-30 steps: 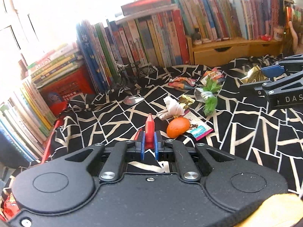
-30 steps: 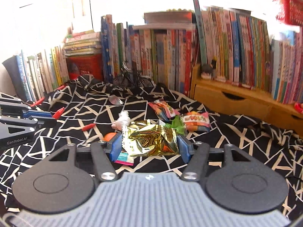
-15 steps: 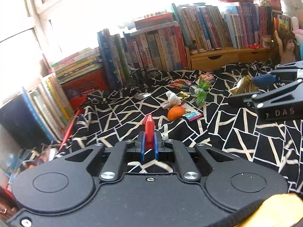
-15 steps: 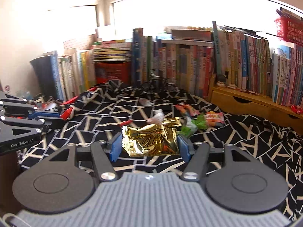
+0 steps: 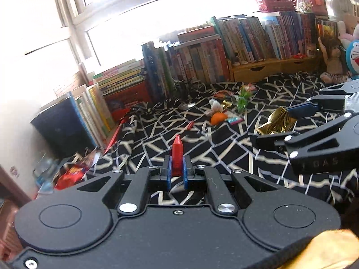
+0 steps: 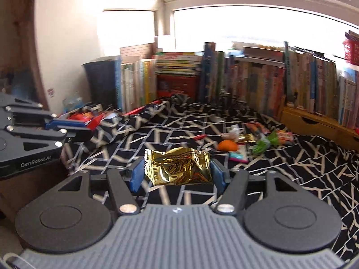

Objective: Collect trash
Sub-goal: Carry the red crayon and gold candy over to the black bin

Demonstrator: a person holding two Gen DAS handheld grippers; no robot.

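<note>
A: What is each claw doing right now?

B: The left gripper (image 5: 176,174) is clamping a red crayon-shaped piece (image 5: 176,157), its blue pads nearly together, with the tip sticking up and forward. The right gripper (image 6: 177,174) is pinching a gold foil wrapper (image 6: 178,168) across its width, jaws about half apart with the pads pressing into the crinkled ends.

A: And where is all this relative to the orange (image 5: 218,118)?

B: Both loads are hanging above the black patterned cloth (image 5: 224,148), well on the near side of the orange. The white tissue (image 5: 214,106) and the green wrapper (image 5: 242,100) are lying just behind the orange, and a pile of red packets (image 5: 71,172) is sitting far left of it, past the cloth's edge.

A: What is worrying you?

B: The foil is looking slippery and springy; I judge it could be squirming out if the hand is swinging quickly, dropping back on the cloth. The red piece is being held only at its base, so it may be pivoting or popping free. The two grippers are also travelling close together, so a knock is possible.
</note>
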